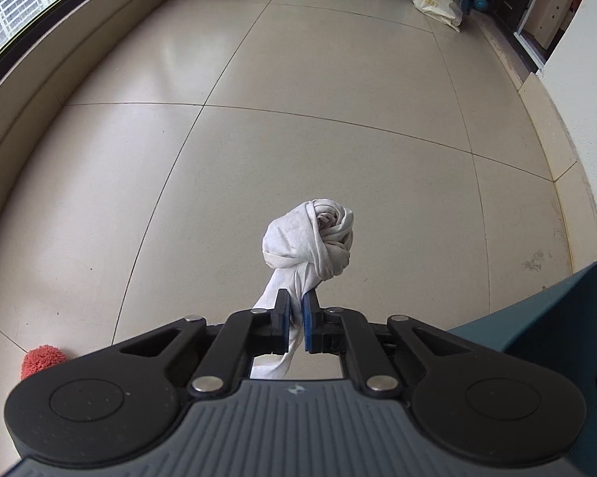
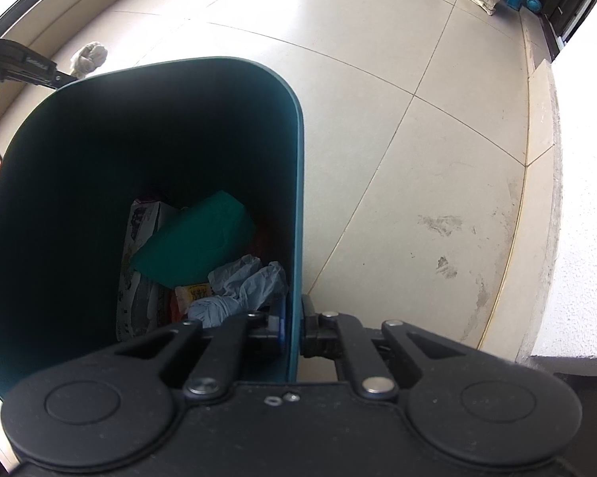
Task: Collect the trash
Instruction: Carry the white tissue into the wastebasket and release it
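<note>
Knotted cloth (image 1: pixel 312 244) — pinched in left tool (image 1: pixel 294 320).

Two hand-held claws, black linkages with blue-padded fingers

The left claw (image 1: pixel 297 320) has matte black plastic arms, two large round pivot discs, four silver rivet heads at the link joints, and a grey ribbed housing with a small logo at its front edge; its finger pads are blue. The right claw (image 2: pixel 293 320) has the same black linkage, round discs and silver rivets, but a dusty black speckled housing with a small washer and screw near the front edge; its blue pad shows on the left finger.
</note>
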The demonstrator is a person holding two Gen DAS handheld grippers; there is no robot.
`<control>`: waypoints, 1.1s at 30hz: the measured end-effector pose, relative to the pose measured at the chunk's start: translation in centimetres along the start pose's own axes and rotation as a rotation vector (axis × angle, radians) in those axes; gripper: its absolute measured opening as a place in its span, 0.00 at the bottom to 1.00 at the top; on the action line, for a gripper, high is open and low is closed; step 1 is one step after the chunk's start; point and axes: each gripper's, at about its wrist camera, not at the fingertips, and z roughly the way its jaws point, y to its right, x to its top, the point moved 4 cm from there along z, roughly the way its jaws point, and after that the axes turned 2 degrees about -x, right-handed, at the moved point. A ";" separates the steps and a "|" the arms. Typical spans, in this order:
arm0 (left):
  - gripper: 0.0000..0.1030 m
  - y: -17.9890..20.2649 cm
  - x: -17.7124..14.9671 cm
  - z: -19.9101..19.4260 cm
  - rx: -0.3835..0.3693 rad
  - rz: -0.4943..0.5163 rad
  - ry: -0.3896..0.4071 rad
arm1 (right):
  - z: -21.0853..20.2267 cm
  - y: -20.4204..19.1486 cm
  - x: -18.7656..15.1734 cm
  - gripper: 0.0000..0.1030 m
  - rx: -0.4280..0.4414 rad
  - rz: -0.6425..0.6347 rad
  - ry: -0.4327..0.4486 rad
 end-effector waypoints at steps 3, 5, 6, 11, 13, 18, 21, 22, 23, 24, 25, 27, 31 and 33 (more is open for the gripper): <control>0.06 2.0 -1.5 -3.3 -0.012 0.038 0.028 | -0.3 0.0 0.0 0.04 -0.006 0.013 0.010; 0.06 3.4 -1.6 -5.1 -0.017 0.069 0.046 | -0.6 0.1 0.0 0.03 -0.006 0.023 0.018; 0.06 3.9 -1.8 -5.8 -0.022 0.077 0.050 | -0.8 0.1 0.0 0.03 -0.005 0.027 0.022; 0.06 8.2 -2.7 -9.5 -0.089 0.127 0.051 | -1.7 0.2 -0.2 0.03 -0.004 0.028 0.044; 0.06 10.8 -3.2 -9.9 -0.120 0.165 0.049 | -2.0 0.3 -0.4 0.03 -0.002 0.027 0.048; 0.06 16.1 -4.8 -7.1 -0.162 0.224 -0.024 | -1.8 0.5 -0.4 0.03 0.005 0.023 0.055; 0.06 18.5 -6.3 -4.3 -0.172 0.246 -0.081 | -1.9 0.5 -0.4 0.03 0.009 0.019 0.058; 0.06 19.0 -6.7 -3.6 -0.162 0.259 -0.085 | -2.0 0.5 -0.4 0.03 0.011 0.018 0.059; 0.06 19.4 -7.2 -2.9 -0.150 0.266 -0.092 | -2.1 0.6 -0.4 0.03 0.014 0.016 0.061; 0.06 19.7 -7.5 -2.0 -0.142 0.260 -0.109 | -2.1 0.6 -0.4 0.03 0.016 0.015 0.062; 0.06 19.8 -7.8 -1.2 -0.141 0.254 -0.130 | -2.1 0.6 -0.4 0.03 0.019 0.015 0.063; 0.06 20.4 -8.3 0.0 -0.145 0.254 -0.154 | -2.2 0.7 -0.5 0.03 0.024 0.017 0.064; 0.09 20.3 -8.7 1.6 -0.138 0.239 -0.183 | -2.3 0.8 -0.4 0.04 0.023 0.013 0.066; 0.13 19.9 -8.7 1.9 -0.155 0.213 -0.197 | -2.4 0.8 -0.4 0.04 0.024 0.013 0.066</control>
